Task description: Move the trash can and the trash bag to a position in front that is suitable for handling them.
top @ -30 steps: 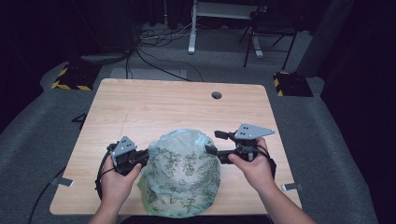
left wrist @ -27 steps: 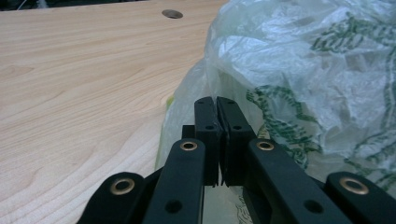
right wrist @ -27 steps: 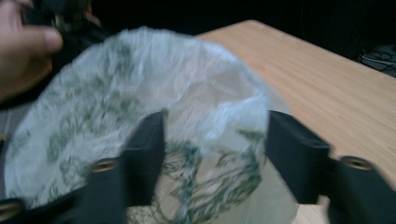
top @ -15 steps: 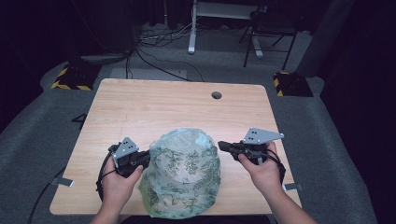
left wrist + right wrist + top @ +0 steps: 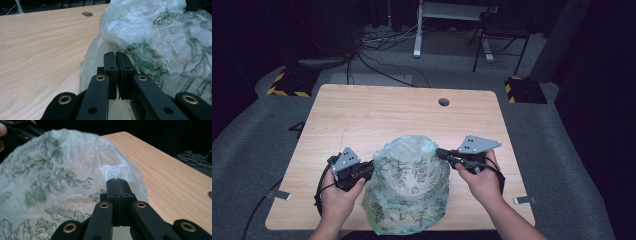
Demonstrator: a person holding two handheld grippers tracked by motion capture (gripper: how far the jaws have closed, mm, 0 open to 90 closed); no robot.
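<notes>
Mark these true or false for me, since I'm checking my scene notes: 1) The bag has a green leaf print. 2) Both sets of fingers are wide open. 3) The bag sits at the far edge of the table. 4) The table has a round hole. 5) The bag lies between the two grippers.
1) True: the plastic bag carries a green leaf print.
2) False: the left gripper and the right gripper are both shut, each at the bag's film.
3) False: it sits at the near edge of the table.
4) True: a round hole lies near the far edge.
5) True.
</notes>
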